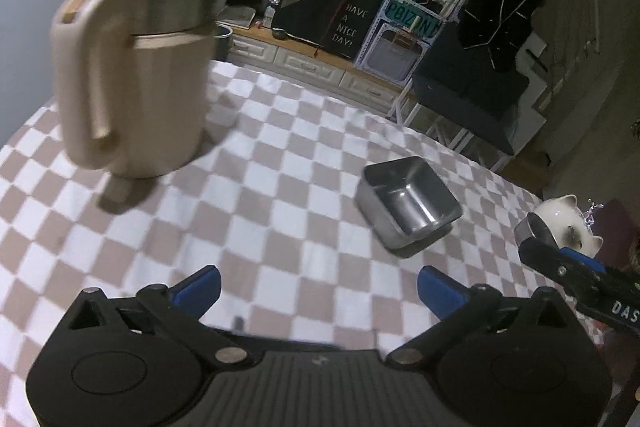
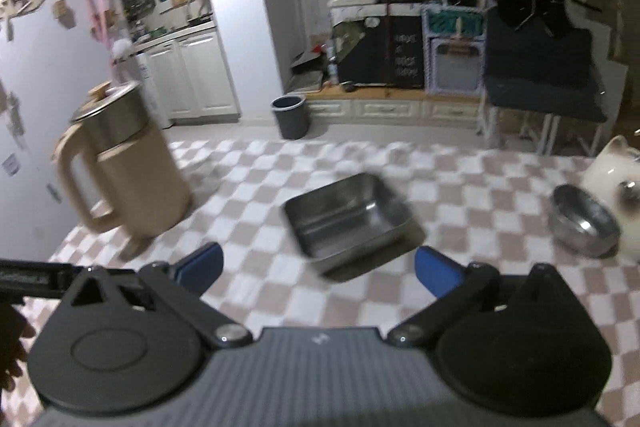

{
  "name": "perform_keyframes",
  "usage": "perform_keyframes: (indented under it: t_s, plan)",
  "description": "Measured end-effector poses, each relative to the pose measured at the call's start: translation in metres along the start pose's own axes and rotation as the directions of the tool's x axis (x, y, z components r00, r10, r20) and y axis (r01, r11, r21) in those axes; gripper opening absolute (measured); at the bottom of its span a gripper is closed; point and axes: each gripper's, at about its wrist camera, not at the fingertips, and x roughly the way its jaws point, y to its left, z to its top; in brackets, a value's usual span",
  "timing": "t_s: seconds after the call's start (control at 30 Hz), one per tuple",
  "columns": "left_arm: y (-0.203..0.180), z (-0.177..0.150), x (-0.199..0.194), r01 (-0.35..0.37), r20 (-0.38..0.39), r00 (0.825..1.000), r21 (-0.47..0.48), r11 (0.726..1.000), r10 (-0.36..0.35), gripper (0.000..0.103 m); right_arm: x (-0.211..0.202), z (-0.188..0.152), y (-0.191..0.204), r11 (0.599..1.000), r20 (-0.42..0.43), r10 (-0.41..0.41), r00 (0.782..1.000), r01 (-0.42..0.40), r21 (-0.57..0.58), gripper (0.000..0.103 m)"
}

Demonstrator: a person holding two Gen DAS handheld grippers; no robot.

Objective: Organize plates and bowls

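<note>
Now, both claws: left gripper (image 1: pixel 318 291) and right gripper (image 2: pixel 318 269) gape wide, nothing between the fingers.
Square tray (image 2: pixel 346 217): mid-tablecloth (image 2: pixel 460 187), free.
Round bowl (image 2: pixel 582 223): far right, touching the cat figurine (image 2: pixel 612 171).
Risk: reaching for the bowl may knock the cat over.
Jug (image 2: pixel 124 163): tall, well left, tippable.

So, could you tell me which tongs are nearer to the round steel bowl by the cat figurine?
Right. The right tongs sit just left of the round steel bowl; the left tongs are farther left, beyond the square tray.
</note>
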Motion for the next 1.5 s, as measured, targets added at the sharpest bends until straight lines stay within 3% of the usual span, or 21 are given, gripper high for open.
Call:
perform_keyframes:
  t_s: [0.27, 0.4, 0.53, 0.7, 0.9, 1.1, 1.27, 1.5]
  plan:
    - [-0.037, 0.001, 0.047, 0.026, -0.019, 0.999, -0.070, 0.997, -0.027, 0.103, 0.033, 0.016, -0.050, 0.997, 0.002, -0.079, 0.997, 0.079, 0.006, 0.103]
    - [-0.043, 0.002, 0.070, 0.012, -0.033, 0.999, -0.119, 0.993, -0.016, 0.103, 0.054, 0.022, -0.063, 0.994, -0.025, -0.096, 0.995, 0.095, -0.046, 0.102]
    - [-0.037, 0.003, 0.090, 0.003, -0.044, 0.999, -0.225, 0.974, -0.013, 0.101, 0.080, 0.028, -0.076, 0.994, -0.081, -0.095, 0.992, 0.089, -0.069, 0.093]
    - [-0.033, 0.007, 0.108, 0.010, -0.038, 0.999, -0.324, 0.946, -0.023, 0.095, 0.103, 0.040, -0.093, 0.997, -0.075, -0.067, 0.995, 0.065, -0.039, 0.084]
    - [-0.037, 0.013, 0.126, 0.002, -0.027, 1.000, -0.301, 0.954, -0.011, 0.079, 0.129, 0.044, -0.098, 0.999, -0.063, 0.010, 0.998, -0.008, 0.038, 0.079]
    - [-0.044, 0.014, 0.147, 0.007, -0.055, 0.998, -0.261, 0.965, -0.022, 0.059, 0.149, 0.036, -0.093, 1.000, -0.087, -0.003, 0.996, 0.002, -0.005, 0.075]
    - [-0.049, 0.020, 0.149, -0.007, -0.015, 1.000, -0.184, 0.983, 0.004, 0.026, 0.153, 0.036, -0.099, 1.000, -0.072, -0.006, 0.997, 0.008, 0.027, 0.075]
    - [-0.048, 0.025, 0.145, -0.027, 0.006, 1.000, -0.120, 0.992, 0.028, 0.016, 0.155, 0.036, -0.091, 1.000, -0.093, -0.017, 0.996, 0.017, 0.009, 0.075]
